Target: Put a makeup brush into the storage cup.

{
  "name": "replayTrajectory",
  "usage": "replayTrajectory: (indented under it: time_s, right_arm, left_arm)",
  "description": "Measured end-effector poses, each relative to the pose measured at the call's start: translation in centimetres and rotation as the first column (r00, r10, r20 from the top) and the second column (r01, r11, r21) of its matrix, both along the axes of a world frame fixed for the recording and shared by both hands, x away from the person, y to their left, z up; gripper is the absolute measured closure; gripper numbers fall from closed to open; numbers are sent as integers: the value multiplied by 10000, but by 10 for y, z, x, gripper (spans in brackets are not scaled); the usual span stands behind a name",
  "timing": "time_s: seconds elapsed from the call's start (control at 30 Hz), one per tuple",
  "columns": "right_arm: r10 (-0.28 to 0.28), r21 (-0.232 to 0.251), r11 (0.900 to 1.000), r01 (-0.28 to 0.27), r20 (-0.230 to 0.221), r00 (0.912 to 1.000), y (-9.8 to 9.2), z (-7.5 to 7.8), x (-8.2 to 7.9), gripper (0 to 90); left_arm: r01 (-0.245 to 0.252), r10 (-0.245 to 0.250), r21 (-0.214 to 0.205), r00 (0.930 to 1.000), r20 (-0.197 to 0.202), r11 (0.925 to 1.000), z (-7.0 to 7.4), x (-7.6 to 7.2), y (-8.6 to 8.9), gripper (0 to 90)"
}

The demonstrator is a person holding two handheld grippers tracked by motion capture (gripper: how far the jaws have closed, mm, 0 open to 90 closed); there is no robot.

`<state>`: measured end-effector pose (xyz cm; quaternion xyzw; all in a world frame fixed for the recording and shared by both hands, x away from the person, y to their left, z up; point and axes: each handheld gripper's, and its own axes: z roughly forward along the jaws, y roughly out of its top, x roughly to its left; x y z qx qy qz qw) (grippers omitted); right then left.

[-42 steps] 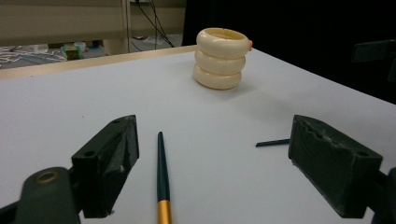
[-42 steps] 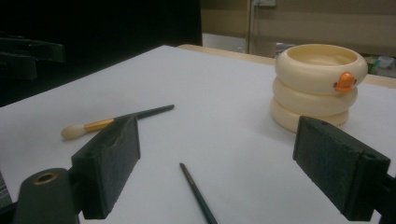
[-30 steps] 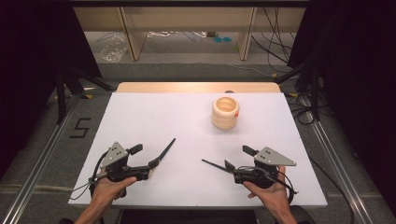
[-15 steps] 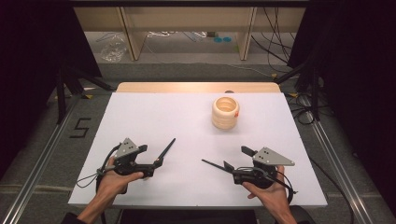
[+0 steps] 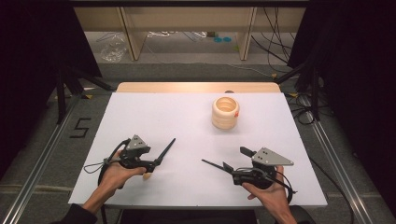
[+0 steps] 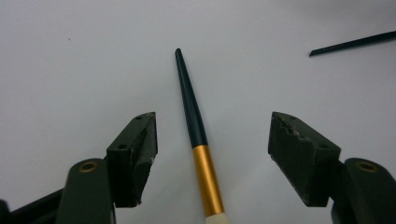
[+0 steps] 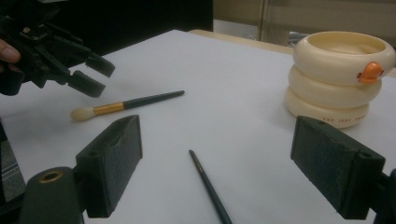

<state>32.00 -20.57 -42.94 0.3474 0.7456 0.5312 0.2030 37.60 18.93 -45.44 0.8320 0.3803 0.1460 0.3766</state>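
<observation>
Item: right hand-held gripper point(image 5: 232, 168), near right of the table point(image 5: 140, 116), jaws spread wide with nothing between them; it rests low behind a thin dark brush point(image 7: 209, 189), apparently waiting its turn. That thin brush lies flat on the white surface, its long axis running from the gripper toward the table's middle, tip pointing left in the high view. Item: left hand-held gripper point(image 5: 154, 164), near left, jaws partly drawn in, having just been closing, one pad on either side of the makeup brush point(image 6: 198, 140) and neither yet pressing it; judged to be lining up a pinch on the gold ferrule, where the handle is thickest. The makeup brush lies flat at near left; its cream bristle head is nearest the person, the dark tapered handle pointing away and rightward, toward the table's middle, long axis diagonal. Item: cream ringed holder point(image 5: 225, 113) with an orange tab, upright at far right of centre, mouth open upward, well apart from both brushes; a likely destination for them.
</observation>
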Motion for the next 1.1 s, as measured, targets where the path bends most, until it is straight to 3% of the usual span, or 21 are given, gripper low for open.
replayTrajectory:
  time_s: [0.03, 0.07, 0.47, 0.57, 0.63, 0.67, 0.7, 0.77, 0.83, 0.93, 1.0, 1.1]
  right_arm:
    - [54, -179, 9998, -57, -163, 9999, -1, 1, -1, 176]
    - [41, 18, 10000, -41, 2, 10000, 0, 0, 0, 176]
    - [137, -58, 9999, -137, -72, 9999, 1, 0, 0, 177]
    - [168, -106, 9998, -168, -65, 9998, 1, 0, 0, 177]
    - [159, -109, 9998, -161, -166, 9997, 1, 0, -1, 177]
    - [180, -119, 9998, -182, -183, 9997, 1, 0, -1, 177]
    - [188, -184, 9997, -188, 4, 9998, 0, 0, 0, 177]
    - [210, -209, 9996, -210, 4, 9998, 0, 0, 0, 177]
    - [214, -92, 9997, -213, 113, 9997, 1, -1, 1, 177]
    - [203, -123, 9997, -202, 97, 9997, 1, -1, 1, 177]
    - [207, -122, 9997, -206, 94, 9997, 1, -1, 1, 177]
    - [217, -267, 9994, -218, -27, 9998, 0, 0, 0, 178]
  left_arm:
    - [122, -122, 246, 9999, -5, 9996, 0, 1, 1, 333]
    - [100, -97, 300, 9999, -79, 9995, 0, 2, 0, 335]
    - [264, -203, 998, 9979, -616, 9947, -6, 18, -7, 379]
    - [229, -163, 1057, 9979, -633, 9941, -8, 22, -8, 388]
    - [322, -235, 1098, 9965, -798, 9934, -8, 23, -9, 395]
    - [603, -474, 1233, 9934, -1048, 9905, -7, 25, -8, 405]
    - [623, -471, 1300, 9920, -1169, 9896, -7, 25, -9, 412]
    - [572, -434, 1389, 9940, -1008, 9887, -9, 27, -11, 422]
    - [738, -553, 1361, 9893, -1349, 9879, -9, 28, -12, 427]
    - [802, -608, 1605, 9906, -1224, 9838, -10, 29, -14, 444]
    - [987, -744, 1766, 9874, -1395, 9793, -9, 31, -14, 458]
    - [985, -757, 1630, 9871, -1409, 9817, -11, 33, -15, 476]
